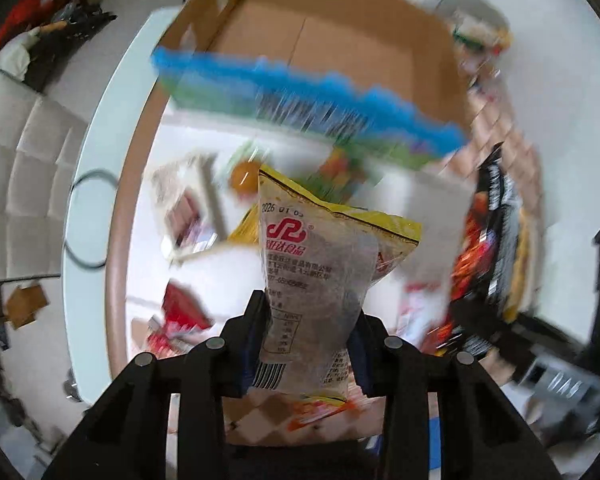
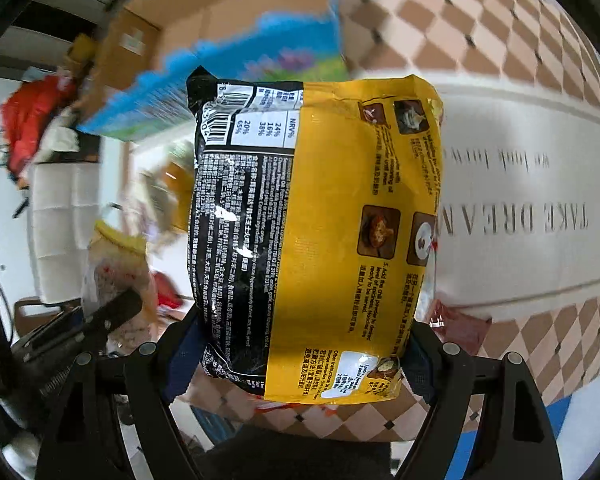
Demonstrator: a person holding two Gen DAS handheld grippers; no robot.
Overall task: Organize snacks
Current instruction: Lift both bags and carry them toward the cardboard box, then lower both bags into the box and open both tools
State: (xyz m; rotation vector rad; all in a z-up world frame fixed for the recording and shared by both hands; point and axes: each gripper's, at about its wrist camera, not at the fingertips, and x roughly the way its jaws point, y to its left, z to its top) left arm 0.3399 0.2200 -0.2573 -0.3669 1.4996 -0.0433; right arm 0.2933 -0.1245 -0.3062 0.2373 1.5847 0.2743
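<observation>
Gripping a clear and yellow snack bag point(image 1: 320, 280), our left gripper point(image 1: 308, 344) has its jaws drawn narrow, both pads pressed against the bag's lower half at the bottom centre of the left wrist view. The bag stands up from the jaws toward the middle of the frame, its yellow crimped top highest, a red logo and a printed date just below it.

Our right gripper point(image 2: 300, 360) holds a black and yellow noodle pack point(image 2: 312, 236), jaws set wide across the pack's width at the bottom of the right wrist view. The pack fills the centre of that frame, barcode and nutrition panel at its upper left, cooking pictures down its yellow right side.

Behind both, everything is blurred. An open cardboard box point(image 1: 328, 40) sits at the top of the left view. Below it a blue and green packet point(image 1: 300, 100) stretches across the upper middle. The noodle pack shows again at the right edge of that view, dark with red print. A checkered cloth point(image 2: 480, 32) with a white band of lettering covers the right side of the right view. At the lower left there, we see the left gripper with the snack bag above it.
</observation>
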